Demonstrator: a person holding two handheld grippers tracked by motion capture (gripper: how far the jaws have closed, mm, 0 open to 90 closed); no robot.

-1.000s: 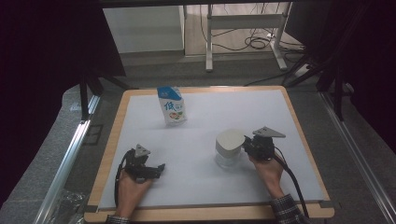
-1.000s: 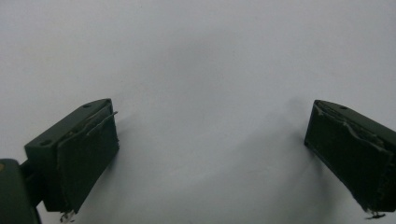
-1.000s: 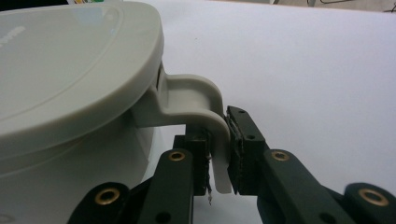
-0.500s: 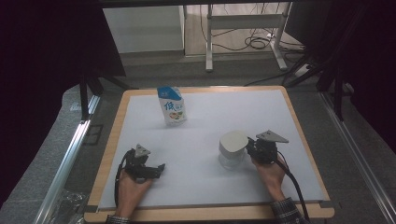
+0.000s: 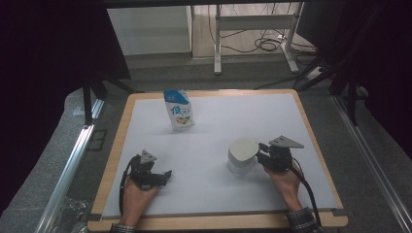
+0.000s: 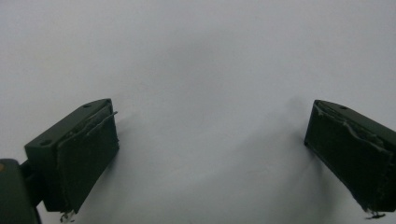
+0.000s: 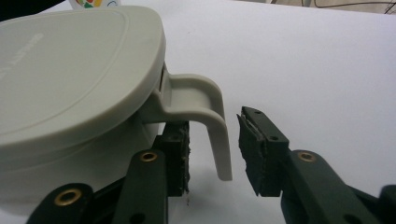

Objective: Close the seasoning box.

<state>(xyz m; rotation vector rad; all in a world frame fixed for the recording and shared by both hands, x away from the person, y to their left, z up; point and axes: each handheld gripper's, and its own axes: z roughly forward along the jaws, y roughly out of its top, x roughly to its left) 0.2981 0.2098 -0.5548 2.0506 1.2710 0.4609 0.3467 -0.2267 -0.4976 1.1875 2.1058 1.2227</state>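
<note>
From above, the pale grey plastic jug with a flat lid (image 5: 242, 155) stands on the white table sheet (image 5: 214, 141), right of centre, the right gripper (image 5: 262, 156) just beside it. The right gripper view adds the curved handle (image 7: 212, 121): it hangs between the jaws, which have just been opening and no longer press on it. The left gripper (image 5: 163, 177) rests near the front edge; its own view shows its jaws wide over bare sheet. A blue-and-white milk carton (image 5: 179, 109) stands well apart.

The jug (image 5: 241, 156) is pale grey-beige with a matching lid and handle. The carton (image 5: 179, 110) is white and blue with a colourful print. The table (image 5: 223, 189) is white, edged in light wood. Both claws are black.
</note>
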